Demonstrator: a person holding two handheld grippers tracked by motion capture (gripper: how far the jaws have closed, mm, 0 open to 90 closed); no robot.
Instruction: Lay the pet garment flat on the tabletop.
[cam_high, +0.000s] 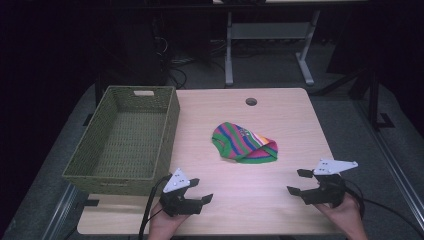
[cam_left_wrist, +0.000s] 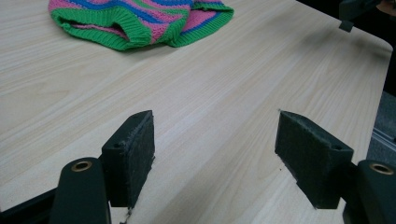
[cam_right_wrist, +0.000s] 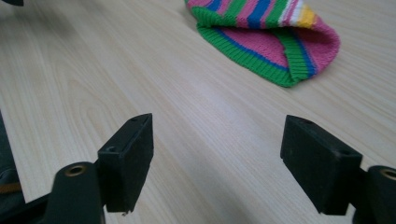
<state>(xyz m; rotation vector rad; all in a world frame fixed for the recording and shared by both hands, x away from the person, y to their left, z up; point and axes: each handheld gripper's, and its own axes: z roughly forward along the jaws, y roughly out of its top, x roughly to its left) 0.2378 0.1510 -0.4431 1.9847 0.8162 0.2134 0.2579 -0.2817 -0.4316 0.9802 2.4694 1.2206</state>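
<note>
Both tongs, left (cam_high: 199, 191) & right (cam_high: 299, 181), sit wide open w/ nothing in them. Striped knit hat (cam_high: 244, 143) lies mid surface (cam_high: 280, 115), nothing blocking it; green basket (cam_high: 125, 137) off to its left.

knit hat (cam_high: 245, 142): 1 | basket (cam_high: 123, 140): 1 | table (cam_high: 260, 200): 1 | tongs: 2 — left tongs (cam_high: 199, 190), right tongs (cam_high: 297, 181)

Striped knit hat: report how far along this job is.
Done: nothing. The striped knit hat lies crumpled mid-table, and the wicker basket beside it holds nothing. In hand: left gripper and right gripper hover open near the table edge. Left: grasping the hat and probably binning it.
</note>
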